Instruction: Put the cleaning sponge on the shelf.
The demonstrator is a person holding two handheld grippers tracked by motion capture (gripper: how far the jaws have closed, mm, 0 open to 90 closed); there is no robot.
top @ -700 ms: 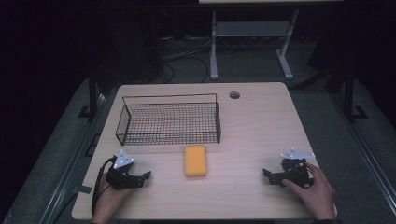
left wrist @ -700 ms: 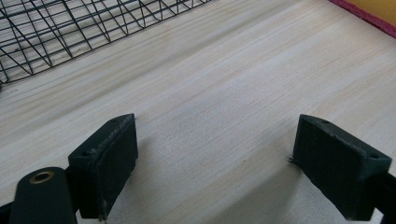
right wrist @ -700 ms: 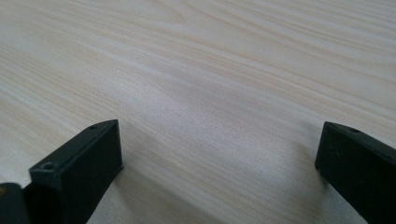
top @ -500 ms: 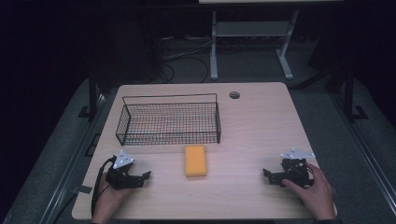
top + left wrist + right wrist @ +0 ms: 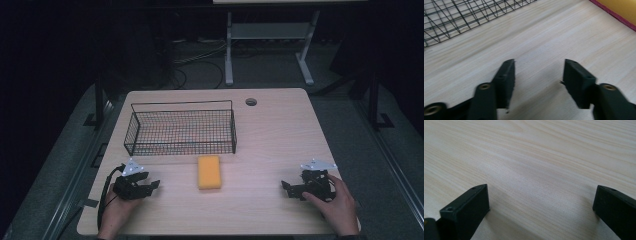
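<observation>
Resting both my tongs on the pale wood table (image 5: pixel 280 130), dark room around
Left gripper (image 5: pixel 152 185) and right gripper (image 5: pixel 286 188) gape, holding nothing; sponge (image 5: pixel 209 172) runs 12 to 6, wire basket (image 5: pixel 181 128) at its 12

Overhead plus two close table (image 5: pixel 280 130)-level views

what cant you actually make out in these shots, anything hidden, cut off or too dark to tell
- Sponge, left gripper view: cut off by the top right edge, just a yellow corner with a dark red rim.
- Wire basket, left gripper view: cropped by the top and left edges; its far wall is out of frame.
- Floor behind the table, high view: too dark to identify the cables and stand.
- Right tool, high view: too small to judge its jaw gap there.
</observation>
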